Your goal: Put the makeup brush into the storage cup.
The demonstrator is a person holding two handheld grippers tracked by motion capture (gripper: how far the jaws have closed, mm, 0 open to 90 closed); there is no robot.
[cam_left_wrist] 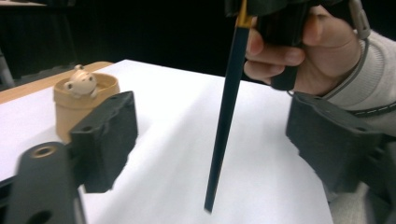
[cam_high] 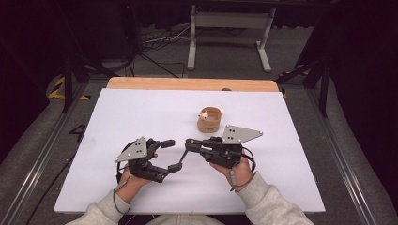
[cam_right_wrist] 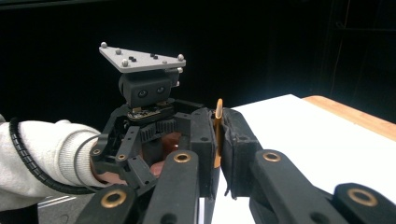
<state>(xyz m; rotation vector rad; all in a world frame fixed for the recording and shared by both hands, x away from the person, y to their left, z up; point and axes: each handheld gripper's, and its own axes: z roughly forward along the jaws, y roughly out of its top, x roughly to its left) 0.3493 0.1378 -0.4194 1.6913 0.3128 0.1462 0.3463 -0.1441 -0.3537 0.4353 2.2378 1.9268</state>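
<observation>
A thin dark stick (cam_left_wrist: 224,121) with a gold band near its top hangs tip-down over the white table. My right gripper (cam_high: 189,143) is shut on its upper end; in the right gripper view the gold end (cam_right_wrist: 218,123) is pinched between the two jaws. My left gripper (cam_high: 171,155) is open. In the left gripper view its two jaws stand wide apart on either side of the stick, touching nothing. A tan cup (cam_high: 209,123) with a small pale figurine (cam_high: 205,114) in it stands just beyond both grippers, and also shows as the cup (cam_left_wrist: 77,109) at left.
A white sheet (cam_high: 141,117) covers the table, with a wooden strip (cam_high: 187,84) along the far edge. A white stand (cam_high: 230,28) and cables lie on the floor beyond. The left gripper (cam_right_wrist: 144,93) faces the right one closely.
</observation>
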